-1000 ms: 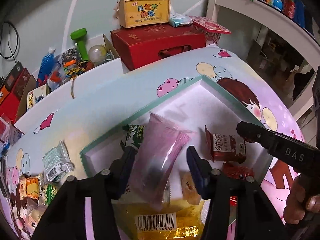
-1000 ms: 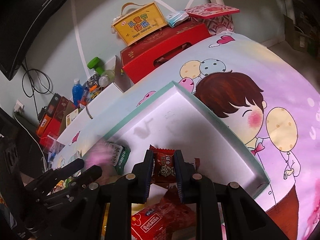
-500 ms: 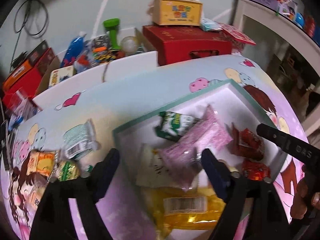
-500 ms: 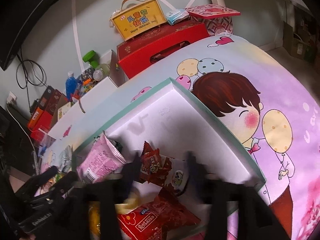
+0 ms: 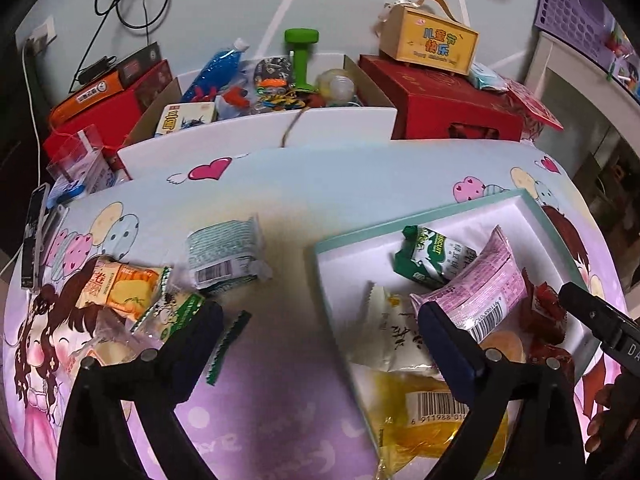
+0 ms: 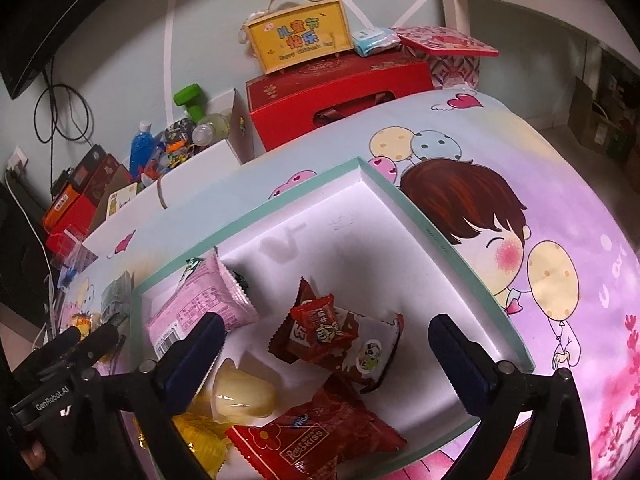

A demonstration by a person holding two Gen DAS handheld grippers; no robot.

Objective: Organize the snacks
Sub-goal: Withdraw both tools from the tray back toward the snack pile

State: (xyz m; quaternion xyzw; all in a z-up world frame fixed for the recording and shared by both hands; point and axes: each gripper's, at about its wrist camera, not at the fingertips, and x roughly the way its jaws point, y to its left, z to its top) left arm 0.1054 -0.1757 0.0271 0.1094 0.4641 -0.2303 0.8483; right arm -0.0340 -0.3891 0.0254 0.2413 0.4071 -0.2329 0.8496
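Both tongs stand wide apart and hold nothing: the left tongs [image 5: 320,332], whose jaws have just been opening, hang over the gap between the loose packets and the shallow white cardboard tray with a mint-green rim [image 5: 532,204], and the right tongs [image 6: 326,340], also just opened, straddle the small dark-red sweet wrappers [image 6: 320,328] lying inside it. The pink crinkle-edged plastic snack packet [image 5: 480,284] rests in the tray, propped against the green-and-white biscuit packet [image 5: 436,258].

The likeliest trouble is among the snacks not yet sorted. The pale-green foil packet with a barcode [image 5: 224,256], the orange-and-yellow packet [image 5: 120,288] and the small green-and-white sachet [image 5: 176,312] lie touching or overlapping on the left, so a closing grip could pinch two at once or nudge one away (the slick film gives little purchase). The tray's near end is already crowded with the yellow crinkled bag [image 5: 432,412] and the red Kiss-branded packet [image 6: 316,440]; another drop there could slide over the low rim.

The desk [image 5: 320,184] wears a glossy cartoon-printed cover in blue and pink, with balloons and children. Behind it stand an open white carton of toys [image 5: 280,128], a red gift box [image 5: 452,100] with a yellow handled box [image 5: 432,46] on top, and a pale wall with trailing cables.
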